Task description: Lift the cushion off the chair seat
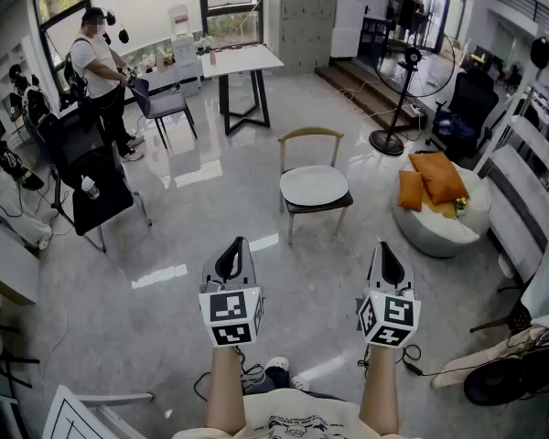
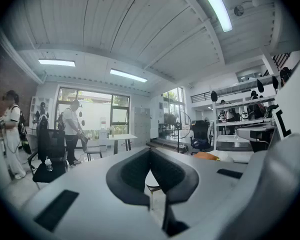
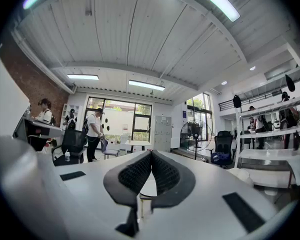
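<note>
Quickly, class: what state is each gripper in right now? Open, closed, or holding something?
Left gripper: closed, holding nothing.
Right gripper: closed, holding nothing.

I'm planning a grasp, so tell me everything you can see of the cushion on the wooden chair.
The cushion is a pale grey-white pad, rounded in outline, thin and flat, smooth-looking with no visible pattern. It lies level on the dark seat of the wooden chair, covering nearly all of it, its back edge below the curved backrest. Only the seat touches it; nothing rests on it.
</note>
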Tool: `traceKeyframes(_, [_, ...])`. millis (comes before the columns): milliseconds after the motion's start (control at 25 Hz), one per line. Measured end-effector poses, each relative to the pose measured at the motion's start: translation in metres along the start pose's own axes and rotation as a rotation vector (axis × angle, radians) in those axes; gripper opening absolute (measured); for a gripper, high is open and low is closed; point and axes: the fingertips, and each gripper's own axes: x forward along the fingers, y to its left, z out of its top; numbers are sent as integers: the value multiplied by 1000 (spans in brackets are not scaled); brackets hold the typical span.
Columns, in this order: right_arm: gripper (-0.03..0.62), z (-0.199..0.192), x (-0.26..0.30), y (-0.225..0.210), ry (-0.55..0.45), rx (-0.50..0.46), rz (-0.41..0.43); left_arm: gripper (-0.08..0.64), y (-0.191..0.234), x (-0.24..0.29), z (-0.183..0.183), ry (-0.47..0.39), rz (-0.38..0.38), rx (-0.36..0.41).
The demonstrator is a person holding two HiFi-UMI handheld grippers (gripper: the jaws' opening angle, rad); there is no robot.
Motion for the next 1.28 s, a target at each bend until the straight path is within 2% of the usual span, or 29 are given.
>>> traceKeyframes(600, [14, -7, 22, -9, 14, 16, -25, 14, 2, 27, -5, 13, -15, 3])
traceKeyframes(800, [15, -12, 34, -15, 13, 28, -64, 14, 9, 41, -7, 12, 1, -3])
traceKeyframes(880, [48, -14, 45, -17, 16, 34, -66, 14, 13, 53, -9, 18, 5, -11])
traceKeyframes(960, [86, -17, 59, -17, 20, 38, -65, 54, 19, 68, -12, 30, 8, -14])
traceKeyframes(1160, [185, -26, 91, 1, 25, 47, -64, 226, 42, 101, -19, 22, -18, -22])
traceKeyframes(1280, [224, -34, 107, 13, 32, 55, -61, 245, 55, 118, -24, 19, -37, -23])
